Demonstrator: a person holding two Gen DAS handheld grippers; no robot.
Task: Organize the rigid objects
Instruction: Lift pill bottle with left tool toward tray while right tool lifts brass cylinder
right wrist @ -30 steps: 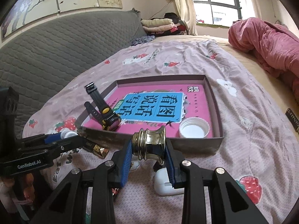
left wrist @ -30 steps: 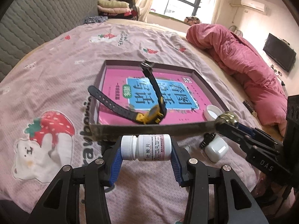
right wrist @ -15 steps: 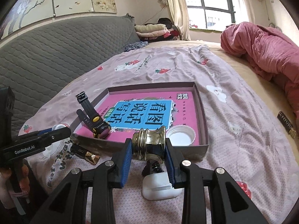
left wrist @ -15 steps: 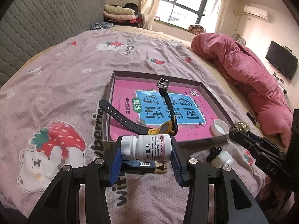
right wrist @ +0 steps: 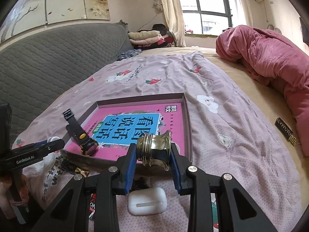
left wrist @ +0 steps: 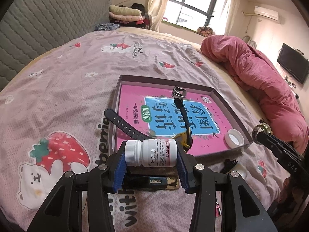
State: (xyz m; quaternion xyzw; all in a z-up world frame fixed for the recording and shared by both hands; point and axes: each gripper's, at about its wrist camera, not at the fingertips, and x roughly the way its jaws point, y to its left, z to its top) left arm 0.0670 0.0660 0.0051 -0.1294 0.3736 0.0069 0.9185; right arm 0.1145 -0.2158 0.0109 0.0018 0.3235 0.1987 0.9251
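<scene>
My left gripper [left wrist: 150, 164] is shut on a white pill bottle [left wrist: 150, 152], held sideways above the bed, just short of the near wall of a shallow box [left wrist: 229, 100]. The box holds a pink book [left wrist: 135, 96], a black and yellow watch [left wrist: 181, 119] and a white cap [left wrist: 234, 138]. My right gripper [right wrist: 153, 164] is shut on a brass knob [right wrist: 154, 150], held above the box's near edge [right wrist: 188, 127]. The watch [right wrist: 81, 137] lies at the box's left side in the right wrist view.
A white earbud case [right wrist: 147, 201] lies on the strawberry-print sheet [left wrist: 58, 89] below my right gripper. A dark lighter [left wrist: 152, 181] lies under the left gripper. A pink quilt [right wrist: 270, 58] is heaped at the right. A grey headboard [right wrist: 48, 58] stands at the left.
Both grippers have lifted and drawn back from the box with their objects still held. More of the box floor and the sheet in front of it shows now.
</scene>
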